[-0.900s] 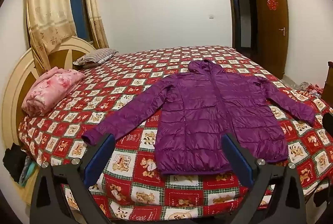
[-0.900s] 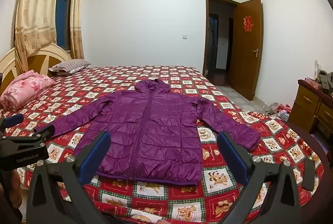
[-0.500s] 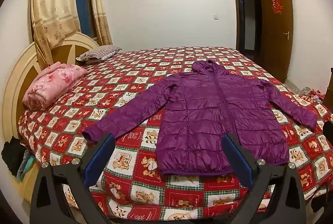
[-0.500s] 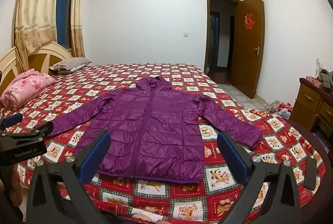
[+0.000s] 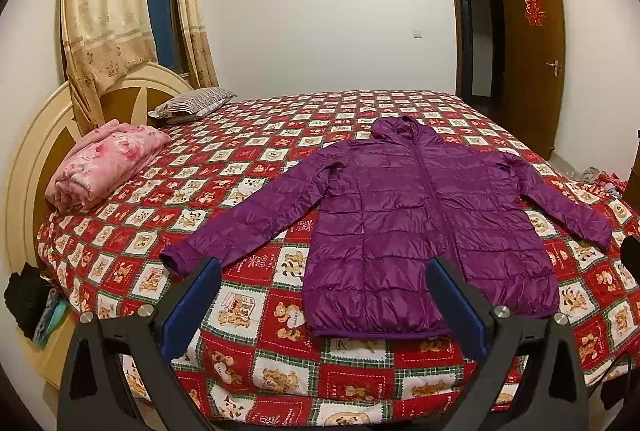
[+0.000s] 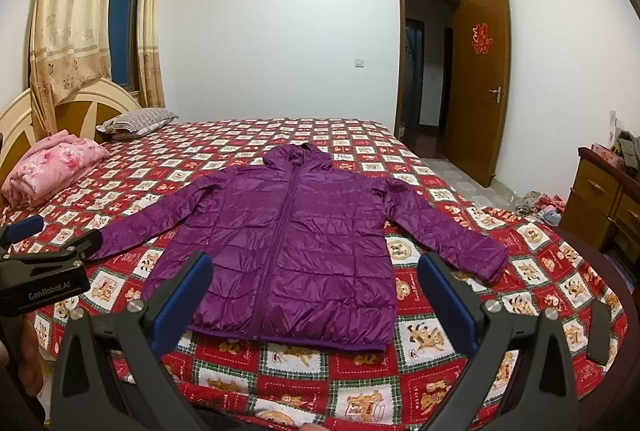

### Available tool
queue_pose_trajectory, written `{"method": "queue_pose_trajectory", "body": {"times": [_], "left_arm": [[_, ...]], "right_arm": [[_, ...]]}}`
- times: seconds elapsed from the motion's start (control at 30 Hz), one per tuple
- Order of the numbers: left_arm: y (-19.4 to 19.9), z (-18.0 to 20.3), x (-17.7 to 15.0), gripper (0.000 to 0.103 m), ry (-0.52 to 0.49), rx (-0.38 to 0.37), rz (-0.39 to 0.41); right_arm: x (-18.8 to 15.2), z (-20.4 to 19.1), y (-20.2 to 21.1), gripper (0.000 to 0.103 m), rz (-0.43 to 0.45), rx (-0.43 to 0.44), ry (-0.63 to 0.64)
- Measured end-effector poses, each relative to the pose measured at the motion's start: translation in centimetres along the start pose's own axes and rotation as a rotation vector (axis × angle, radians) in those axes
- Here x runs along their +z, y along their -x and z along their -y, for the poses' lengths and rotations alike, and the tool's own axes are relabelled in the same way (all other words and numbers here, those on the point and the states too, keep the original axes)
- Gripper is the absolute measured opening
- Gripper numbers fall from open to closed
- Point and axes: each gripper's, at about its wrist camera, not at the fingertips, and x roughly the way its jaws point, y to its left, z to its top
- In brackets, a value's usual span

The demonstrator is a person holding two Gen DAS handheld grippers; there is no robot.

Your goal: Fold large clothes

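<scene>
Only the right view shows the dresser [image 6: 612, 207] (perhaps cluttered).

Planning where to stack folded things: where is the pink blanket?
In both views the pink blanket lies folded at far left on the bed, against the headboard, near the striped pillow.

A purple jacket [image 6: 296, 251] lies flat, sleeves spread, on the bed [image 6: 440, 371]. The right gripper [image 6: 316, 307] hovers wide apart over its near hem, touching nothing.

Jacket hem [image 5: 380, 331] partly behind right tong.
</scene>
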Motion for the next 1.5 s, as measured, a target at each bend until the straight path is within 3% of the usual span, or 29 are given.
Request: {"method": "queue_pose_trajectory", "body": {"times": [1.5], "left_arm": [[-0.16,-0.59,0.3,0.102,0.007,0.016,0.01]], "right_arm": [[-0.07,0.21,-0.1,0.103,-0.001,0.001,-0.002]]}}
